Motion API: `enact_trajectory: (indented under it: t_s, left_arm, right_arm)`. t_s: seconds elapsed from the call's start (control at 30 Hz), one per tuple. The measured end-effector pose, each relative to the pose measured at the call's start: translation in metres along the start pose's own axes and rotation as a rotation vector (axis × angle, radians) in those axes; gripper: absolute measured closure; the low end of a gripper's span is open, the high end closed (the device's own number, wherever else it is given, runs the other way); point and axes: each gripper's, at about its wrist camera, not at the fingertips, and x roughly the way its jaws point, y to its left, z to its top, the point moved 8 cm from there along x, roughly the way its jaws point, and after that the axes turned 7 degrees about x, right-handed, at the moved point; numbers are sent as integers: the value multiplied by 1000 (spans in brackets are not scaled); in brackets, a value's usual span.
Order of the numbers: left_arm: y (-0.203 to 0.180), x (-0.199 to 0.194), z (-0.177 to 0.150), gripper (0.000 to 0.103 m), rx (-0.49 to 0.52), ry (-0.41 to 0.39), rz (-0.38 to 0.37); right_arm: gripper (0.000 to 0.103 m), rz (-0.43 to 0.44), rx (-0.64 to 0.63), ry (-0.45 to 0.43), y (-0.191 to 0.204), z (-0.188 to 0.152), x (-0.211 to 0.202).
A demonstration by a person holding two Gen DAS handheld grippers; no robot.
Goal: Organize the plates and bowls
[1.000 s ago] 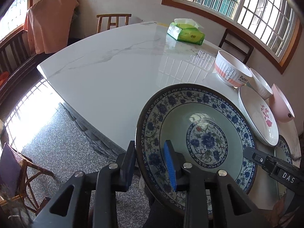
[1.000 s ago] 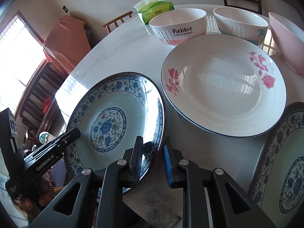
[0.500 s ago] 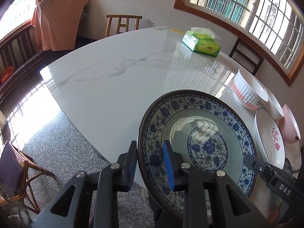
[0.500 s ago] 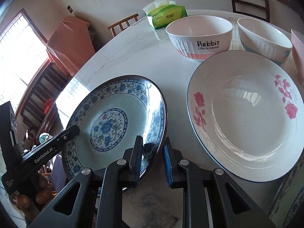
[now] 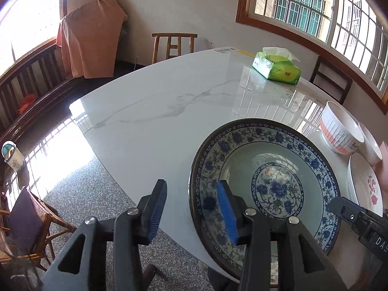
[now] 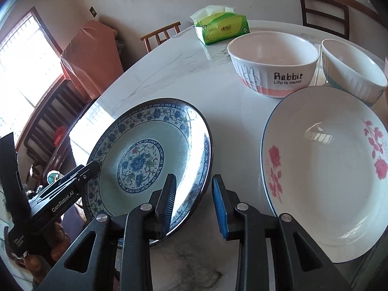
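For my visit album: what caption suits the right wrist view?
Both grippers open astride the rim of a blue-patterned plate beside a rose plate.

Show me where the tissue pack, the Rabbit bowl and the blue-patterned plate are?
tissue pack (image 6: 225, 30), right wrist view, green front face.
Rabbit bowl (image 6: 278, 78), right wrist view, outer wall.
blue-patterned plate (image 5: 277, 190), left wrist view, centre flower.

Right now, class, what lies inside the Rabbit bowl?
The Rabbit bowl shows only bare white inner wall; nothing visible inside. Its near rim hides the very bottom.
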Motion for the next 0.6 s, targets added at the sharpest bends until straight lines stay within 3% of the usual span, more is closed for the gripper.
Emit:
enact_trajectory:
  t_s: [0.03, 0.17, 0.23, 0.33, 0.47, 0.6]
  left_arm:
    - [3, -5, -1, 44, -2, -11, 16]
    - [12, -35, -9, 42, -21, -44, 64]
    - [5, -55, -16, 42, -27, -48, 16]
    - [-37, -96, -29, 42, 57, -128, -169]
    - [-125, -122, -58, 42, 209, 0, -491]
    - [-204, -124, -86, 42, 270, 151, -666]
  right_arm:
    - [61, -6, -17, -29, 1, 0, -8]
    - [55, 9, -41, -111, -4, -7, -50]
    - [53, 36, -17, -143, -15, -16, -78]
    - [49, 25, 59, -217, -54, -29, -130]
    - [41, -97, 177, -280, -133, -54, -200]
    - [40, -229, 272, -282, -212, -82, -246]
